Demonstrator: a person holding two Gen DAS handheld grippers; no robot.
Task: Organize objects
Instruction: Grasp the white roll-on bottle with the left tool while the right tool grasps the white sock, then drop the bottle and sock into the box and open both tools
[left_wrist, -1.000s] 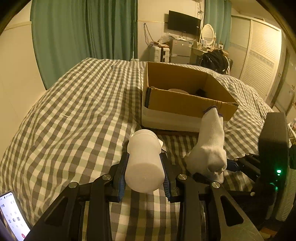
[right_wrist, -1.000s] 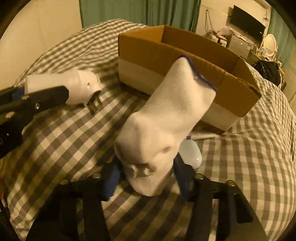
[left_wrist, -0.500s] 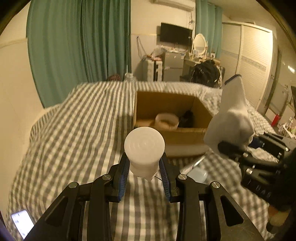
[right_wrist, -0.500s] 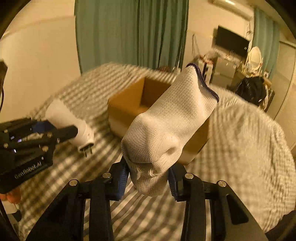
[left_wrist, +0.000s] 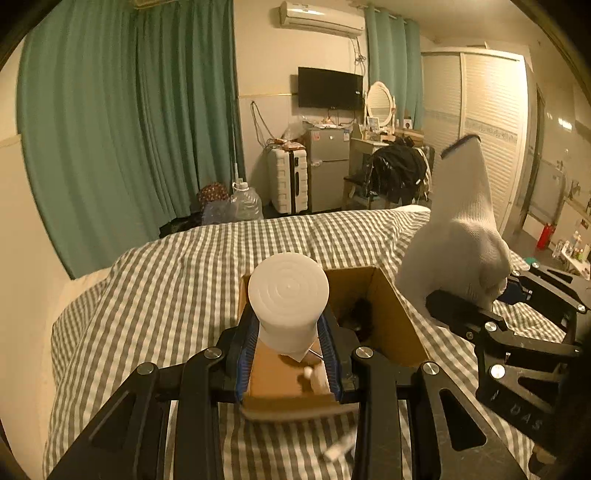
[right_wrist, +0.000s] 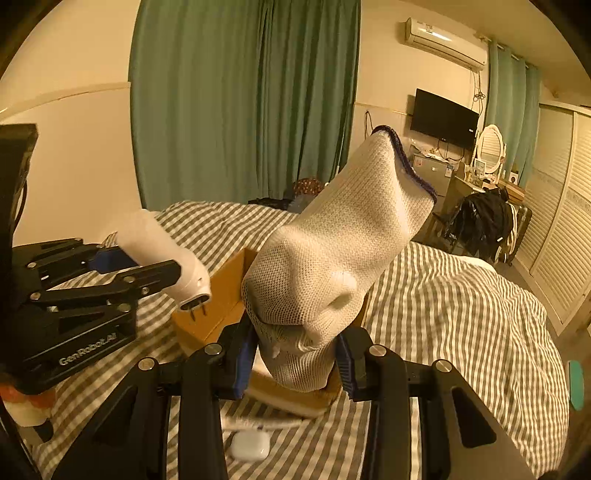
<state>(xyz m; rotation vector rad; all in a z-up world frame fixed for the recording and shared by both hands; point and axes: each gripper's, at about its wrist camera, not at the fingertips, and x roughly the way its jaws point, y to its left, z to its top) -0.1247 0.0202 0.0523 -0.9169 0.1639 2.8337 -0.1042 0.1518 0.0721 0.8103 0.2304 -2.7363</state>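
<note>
My left gripper (left_wrist: 288, 354) is shut on a white cylindrical plug-in device (left_wrist: 288, 302) and holds it over the near end of the open cardboard box (left_wrist: 391, 321). The device also shows in the right wrist view (right_wrist: 162, 251), prongs pointing down at the box (right_wrist: 221, 291). My right gripper (right_wrist: 295, 358) is shut on a white sock with a dark cuff (right_wrist: 340, 251), raised above the box's right side. The sock also shows in the left wrist view (left_wrist: 458, 236). Dark items lie inside the box.
The box sits on a grey-checked bed cover (left_wrist: 166, 288). A small white case (right_wrist: 249, 446) and a white stick lie on the bed in front of the box. Green curtains (left_wrist: 129, 147), a suitcase, a small fridge and a wardrobe stand beyond the bed.
Both grippers have risen from the bed and moved forward over the box, each still holding its object. The views tilted up toward the room.
</note>
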